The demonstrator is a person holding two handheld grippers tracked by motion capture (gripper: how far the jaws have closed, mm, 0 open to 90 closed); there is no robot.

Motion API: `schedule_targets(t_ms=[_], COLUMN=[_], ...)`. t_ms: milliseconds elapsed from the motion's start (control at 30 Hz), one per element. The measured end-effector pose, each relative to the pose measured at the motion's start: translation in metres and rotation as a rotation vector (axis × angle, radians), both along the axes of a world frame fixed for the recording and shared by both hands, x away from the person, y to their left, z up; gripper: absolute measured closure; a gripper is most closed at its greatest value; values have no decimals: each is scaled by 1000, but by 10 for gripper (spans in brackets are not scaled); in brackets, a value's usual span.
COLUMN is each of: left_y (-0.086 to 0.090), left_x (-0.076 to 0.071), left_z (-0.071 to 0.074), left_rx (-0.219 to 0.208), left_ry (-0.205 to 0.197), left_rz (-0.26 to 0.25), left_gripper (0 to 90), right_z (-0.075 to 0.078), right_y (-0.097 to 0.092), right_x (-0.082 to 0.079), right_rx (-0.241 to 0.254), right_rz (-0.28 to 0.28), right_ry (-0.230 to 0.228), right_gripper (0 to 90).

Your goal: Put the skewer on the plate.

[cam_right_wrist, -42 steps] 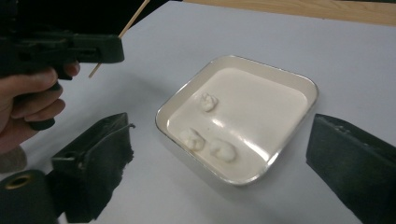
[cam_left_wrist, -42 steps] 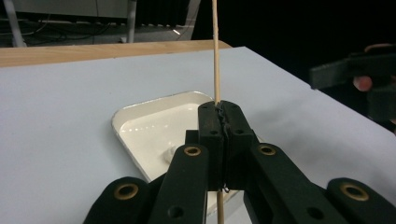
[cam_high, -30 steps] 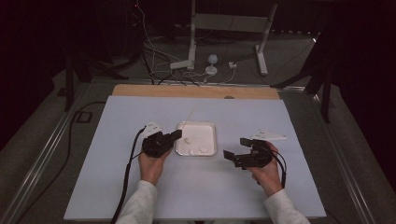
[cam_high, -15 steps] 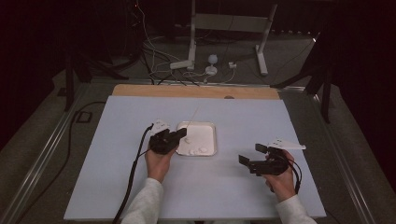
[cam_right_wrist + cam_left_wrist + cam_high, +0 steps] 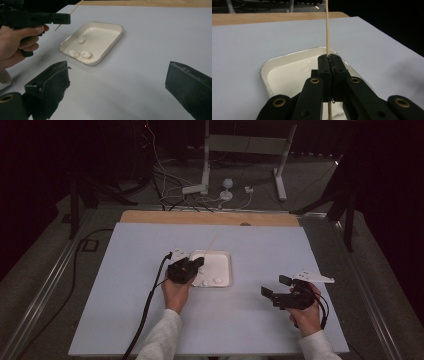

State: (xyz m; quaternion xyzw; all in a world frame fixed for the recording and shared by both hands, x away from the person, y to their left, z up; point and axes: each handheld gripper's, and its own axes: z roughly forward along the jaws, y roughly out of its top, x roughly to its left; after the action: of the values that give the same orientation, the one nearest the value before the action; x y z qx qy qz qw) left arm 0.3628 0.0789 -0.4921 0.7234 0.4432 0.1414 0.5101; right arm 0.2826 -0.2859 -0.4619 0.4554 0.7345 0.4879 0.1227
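We work at a large pale blue-grey table (image 5: 125, 295) with a wooden strip along its far edge. Near its middle sits a white rectangular tray (image 5: 222, 257) with rounded corners, and in it lie three small white lumps (image 5: 80, 51), soft-looking, perhaps marshmallows or dough pieces; we cannot tell which.

Our left gripper (image 5: 329, 65) hovers over the tray's near left corner, jaws pressed together on a thin wooden skewer (image 5: 327, 30). Our right gripper (image 5: 117, 82) waits well apart from the tray, toward the table's right side, with its jaws spread wide and nothing between them.

The step in hand, as we judge it, is spearing one of the lumps with the skewer. To do it well we should keep the clamp firm so the stick cannot slide through the pads, line the lower tip up over the middle of one lump, and push along the stick's own length, not sideways, since a thin stick may bend or snap. The lump may skid on the smooth tray, so the open right gripper could come in to steady it or the tray.

The skewer's long axis runs through the shut jaws: in the left gripper view it rises straight up beyond them and reappears below. In the high view it slants up and away toward the table's far side.
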Motion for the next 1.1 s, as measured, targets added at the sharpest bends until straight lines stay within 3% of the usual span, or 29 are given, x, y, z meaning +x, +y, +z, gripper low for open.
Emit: schedule_targets(t_ms=[633, 833, 1033, 1100], left_y=[-11, -13, -10, -8], left_x=[4, 5, 6, 5], left_z=[-12, -18, -16, -13], left_rx=[28, 35, -10, -7], left_ry=[49, 68, 69, 57], left_rz=[39, 53, 34, 39], left_gripper=[866, 668, 422, 333], right_z=[-2, -2, -2, -2], right_y=[0, 1, 1, 1], right_x=[0, 0, 0, 0], right_rx=[-6, -7, -7, -9], right_rz=[6, 12, 12, 13], right_ry=[4, 4, 4, 4], right_gripper=[59, 60, 60, 60])
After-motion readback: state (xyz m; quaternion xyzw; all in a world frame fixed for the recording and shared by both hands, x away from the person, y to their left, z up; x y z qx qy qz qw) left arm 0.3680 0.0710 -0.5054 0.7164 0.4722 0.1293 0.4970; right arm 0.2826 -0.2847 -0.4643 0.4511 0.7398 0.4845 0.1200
